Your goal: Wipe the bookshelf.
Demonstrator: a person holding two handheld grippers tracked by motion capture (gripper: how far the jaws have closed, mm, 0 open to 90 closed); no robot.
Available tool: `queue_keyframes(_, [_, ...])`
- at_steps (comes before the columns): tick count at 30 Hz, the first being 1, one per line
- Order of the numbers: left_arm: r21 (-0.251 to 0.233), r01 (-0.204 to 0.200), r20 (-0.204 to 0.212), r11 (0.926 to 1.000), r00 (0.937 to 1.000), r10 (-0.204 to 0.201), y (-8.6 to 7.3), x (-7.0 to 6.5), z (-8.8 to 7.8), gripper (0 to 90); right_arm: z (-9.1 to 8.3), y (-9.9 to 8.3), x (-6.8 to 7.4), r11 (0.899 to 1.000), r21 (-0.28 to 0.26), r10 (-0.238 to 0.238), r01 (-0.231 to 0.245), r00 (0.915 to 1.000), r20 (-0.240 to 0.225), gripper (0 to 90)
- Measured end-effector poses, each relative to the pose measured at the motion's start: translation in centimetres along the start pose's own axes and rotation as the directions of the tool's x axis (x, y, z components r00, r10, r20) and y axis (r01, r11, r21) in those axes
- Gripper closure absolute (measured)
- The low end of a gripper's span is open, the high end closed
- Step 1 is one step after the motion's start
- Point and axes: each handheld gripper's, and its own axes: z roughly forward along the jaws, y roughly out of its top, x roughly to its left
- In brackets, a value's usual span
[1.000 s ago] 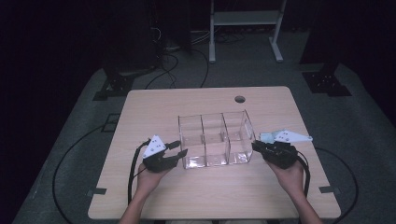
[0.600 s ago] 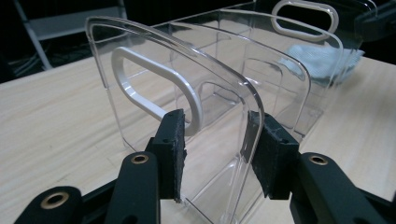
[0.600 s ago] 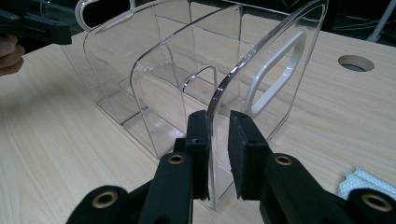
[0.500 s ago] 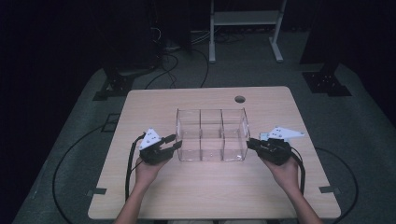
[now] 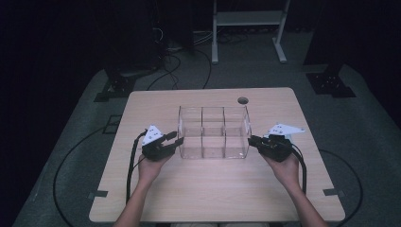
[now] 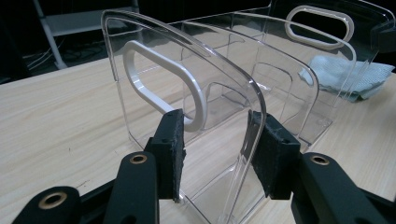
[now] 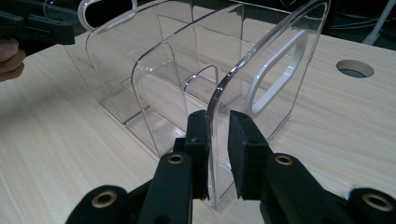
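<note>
- A clear plastic organiser (image 5: 213,132) with three compartments in a row stands upright on the wooden table (image 5: 217,189), about midway across it and a little toward the far side.
- Each end wall of the organiser carries a white-rimmed oval handle cutout (image 6: 163,79).
- The left gripper (image 5: 174,141) sits at the organiser's left end, held in the person's left hand (image 5: 152,165).
- In the left gripper view, the end wall's curved edge runs between the two black jaws. The right-hand pad (image 6: 271,154) lies against the wall; the left-hand pad (image 6: 170,149) stands just beside it with a gap, so the jaws straddle the wall loosely rather than clamping it.
- The right gripper (image 5: 252,141) sits at the organiser's right end, held in the person's right hand (image 5: 286,168).
- In the right gripper view, its jaws are drawn narrow around the near edge of the right end wall, one pad on each face, gripping it close to the lower corner.
- A light blue cloth (image 6: 348,77) lies on the table beyond the organiser's far end in the left gripper view.
- A round hole (image 5: 243,100) is set in the table behind the organiser.
</note>
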Motion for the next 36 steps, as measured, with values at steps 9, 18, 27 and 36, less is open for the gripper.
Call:
queue_keyframes(9, [0.009,0.02,-0.006,0.9997,0.9998,-0.02,-0.1,0.3,-0.3,49.9,0.2,0.1,-0.2,1.0,0.002,0.002,-0.002,1.0,-0.009,70.2])
queue_keyframes(18, [0.01,0.027,0.001,0.9996,0.9996,-0.027,-0.3,0.2,-1.7,43.9,-0.8,-1.0,-1.4,0.999,-0.001,0.055,-0.055,0.9977,-0.041,59.5])
queue_keyframes(27, [0.034,0.054,0.003,0.9979,0.9985,-0.054,-1.4,0.6,-2.3,40.4,-1.5,-2.7,-2.7,0.994,0.021,0.105,-0.104,0.9928,-0.057,52.6])
queue_keyframes(36, [0.071,0.042,0.014,0.9966,0.999,-0.043,-2.1,0.0,-2.6,35.8,-2.2,-5.2,-3.6,0.99,0.061,0.132,-0.128,0.9892,-0.063,45.2])
